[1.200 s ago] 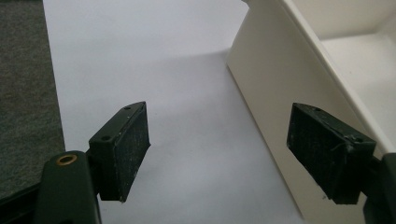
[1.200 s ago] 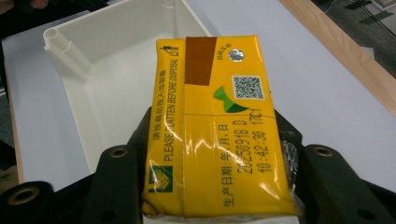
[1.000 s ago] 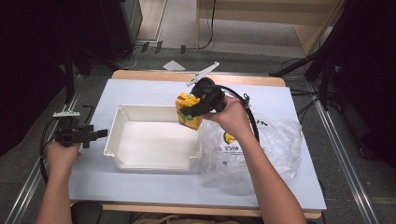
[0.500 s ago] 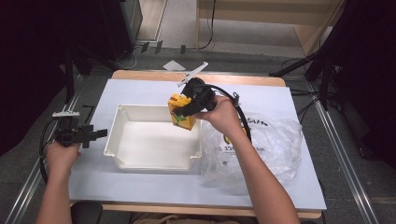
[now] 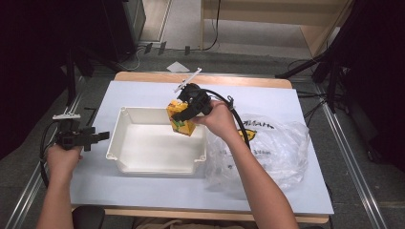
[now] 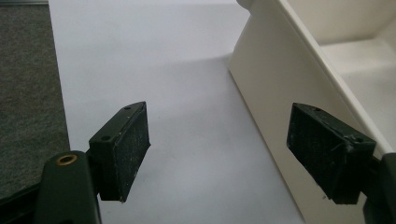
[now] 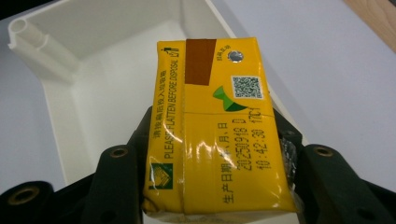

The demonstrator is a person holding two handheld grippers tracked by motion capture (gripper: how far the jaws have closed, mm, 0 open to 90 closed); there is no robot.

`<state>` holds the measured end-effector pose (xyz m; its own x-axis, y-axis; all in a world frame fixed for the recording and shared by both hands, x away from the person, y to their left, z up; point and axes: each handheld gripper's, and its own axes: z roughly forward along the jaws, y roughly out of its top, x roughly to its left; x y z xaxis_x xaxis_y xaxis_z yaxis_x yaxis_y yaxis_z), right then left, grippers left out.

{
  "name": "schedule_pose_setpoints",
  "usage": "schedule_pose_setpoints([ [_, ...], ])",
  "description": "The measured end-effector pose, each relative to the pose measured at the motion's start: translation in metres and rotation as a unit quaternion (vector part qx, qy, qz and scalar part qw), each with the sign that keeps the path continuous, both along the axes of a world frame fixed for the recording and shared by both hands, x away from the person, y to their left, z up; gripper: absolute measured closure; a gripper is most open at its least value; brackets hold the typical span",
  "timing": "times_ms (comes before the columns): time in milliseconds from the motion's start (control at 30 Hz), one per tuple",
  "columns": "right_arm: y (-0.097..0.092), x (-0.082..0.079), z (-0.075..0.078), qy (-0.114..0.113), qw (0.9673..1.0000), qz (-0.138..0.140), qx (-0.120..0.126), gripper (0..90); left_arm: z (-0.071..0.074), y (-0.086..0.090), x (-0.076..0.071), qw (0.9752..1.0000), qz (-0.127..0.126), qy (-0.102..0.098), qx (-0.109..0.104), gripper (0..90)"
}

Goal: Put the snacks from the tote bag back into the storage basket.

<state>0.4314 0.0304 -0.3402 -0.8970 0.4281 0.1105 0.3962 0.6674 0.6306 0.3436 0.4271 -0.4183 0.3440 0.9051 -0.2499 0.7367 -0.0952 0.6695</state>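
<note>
A yellow drink carton point(image 5: 181, 119) point(image 7: 210, 126) hangs over the back right corner of the white tray point(image 5: 143, 164), clamped between the jaws of my right gripper point(image 5: 184, 114) point(image 7: 212, 154), which is shut on it. The right gripper view looks down the carton's top with its foil straw hole and into the tray's corner point(image 7: 28, 32). My left gripper point(image 5: 98, 137) point(image 6: 233, 154) rests low over the light blue table just left of the tray, its pads point(image 6: 126, 144) spread wide with nothing between them; the tray's outer wall point(image 6: 275, 88) runs beside its right jaw.
A crumpled clear plastic bag point(image 5: 272, 148) with yellow print lies right of the tray, under my right forearm. The light blue tabletop point(image 5: 133, 95) has a wooden strip along its far edge. A cable point(image 5: 236, 119) trails from the right gripper.
My right gripper has carried the carton leftward and down, from the tray's right rim to over its back right corner. The left gripper has stayed put.
</note>
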Motion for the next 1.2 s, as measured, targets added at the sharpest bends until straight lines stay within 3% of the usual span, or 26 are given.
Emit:
schedule_pose_setpoints([
  [267,0.0,0.008,-0.023,0.019,0.9998,-0.009,-0.006,52.5,0.0,0.0,0.0,1.0,0.0,0.001,0.0,22.4],
  [633,0.006,0.01,-0.041,0.022,0.9997,-0.006,-0.011,52.5,-0.001,0.0,0.0,1.0,-0.001,0.001,0.0,22.3],
  [1200,0.012,0.01,-0.053,0.026,0.9996,-0.001,-0.006,52.1,-0.002,-0.001,0.001,1.0,-0.002,0.004,0.0,22.4],
])
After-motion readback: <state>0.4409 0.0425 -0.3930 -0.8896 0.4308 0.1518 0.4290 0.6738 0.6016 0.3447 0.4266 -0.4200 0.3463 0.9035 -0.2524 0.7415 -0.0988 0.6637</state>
